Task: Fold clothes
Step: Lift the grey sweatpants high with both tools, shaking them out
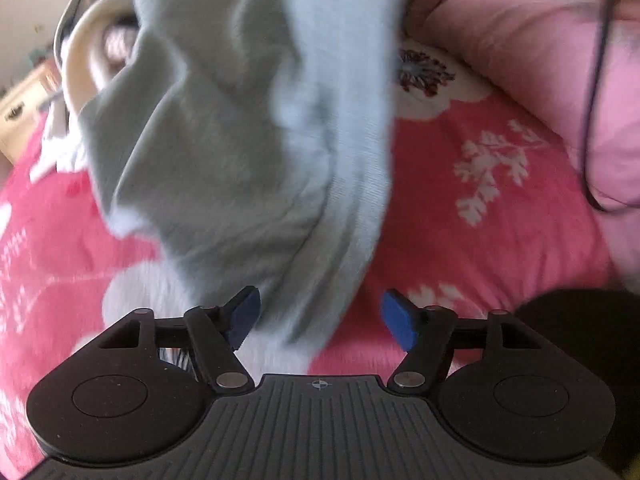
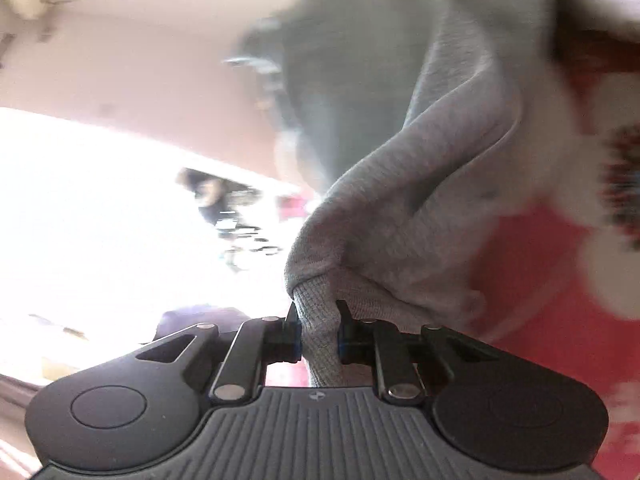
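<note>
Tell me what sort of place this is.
Most likely a bedroom: a grey garment hangs over a pink floral bedspread, with a pale pink quilt bunched beside it.

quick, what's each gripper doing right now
left gripper: open, grey garment between its jaws, not pinched
right gripper: shut on the garment's ribbed cuff

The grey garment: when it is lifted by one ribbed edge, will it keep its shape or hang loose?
Probably it hangs loose: the grey garment droops in soft folds from the right tongs, shut on its ribbed edge. It looks light, as this small pinch carries it. Between the open left tongs it dangles over the pink bedspread, so it would likely swing.
</note>
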